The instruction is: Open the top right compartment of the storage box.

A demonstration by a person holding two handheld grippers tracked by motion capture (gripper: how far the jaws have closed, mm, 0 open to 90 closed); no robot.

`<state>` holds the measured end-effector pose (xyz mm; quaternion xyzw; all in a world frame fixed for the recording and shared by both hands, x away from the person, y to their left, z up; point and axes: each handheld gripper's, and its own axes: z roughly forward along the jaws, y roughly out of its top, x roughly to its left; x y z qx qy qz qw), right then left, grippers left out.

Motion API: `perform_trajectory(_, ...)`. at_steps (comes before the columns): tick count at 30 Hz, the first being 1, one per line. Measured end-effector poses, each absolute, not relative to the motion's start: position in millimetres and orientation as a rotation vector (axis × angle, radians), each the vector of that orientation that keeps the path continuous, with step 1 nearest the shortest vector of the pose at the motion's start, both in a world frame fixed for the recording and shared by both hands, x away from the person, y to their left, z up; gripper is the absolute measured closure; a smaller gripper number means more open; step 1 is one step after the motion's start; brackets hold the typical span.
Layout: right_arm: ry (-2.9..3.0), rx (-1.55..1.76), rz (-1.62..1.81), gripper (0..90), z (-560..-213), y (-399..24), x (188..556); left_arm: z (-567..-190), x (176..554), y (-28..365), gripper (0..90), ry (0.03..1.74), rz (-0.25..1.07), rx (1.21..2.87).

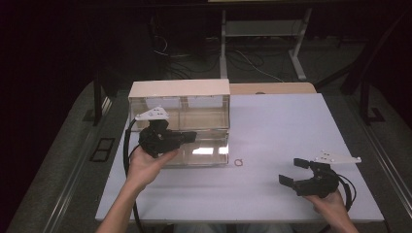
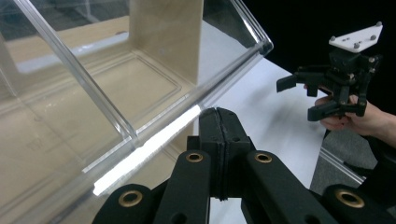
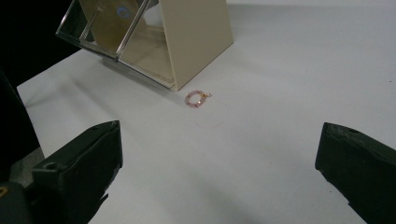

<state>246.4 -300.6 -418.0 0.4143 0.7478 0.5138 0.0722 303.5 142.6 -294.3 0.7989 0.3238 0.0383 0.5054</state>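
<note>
High view: the left gripper, jaws together on nothing, sits at the near face of the clear acrylic box. The beaded bracelet lies untouched on the white table, just right of the box's near right corner, so pickup likely remains. The right gripper hovers near right, jaws apart and empty. Right gripper view resolves the bracelet's pink beads; left gripper view shows the box's clear front edge.
</note>
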Motion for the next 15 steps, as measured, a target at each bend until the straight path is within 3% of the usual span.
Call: perform_trajectory(15,2.249,1.247,1.545,0.9,-418.6,-300.1,246.6,-290.5,302.6,143.8,89.2,0.766,0.098,1.927)
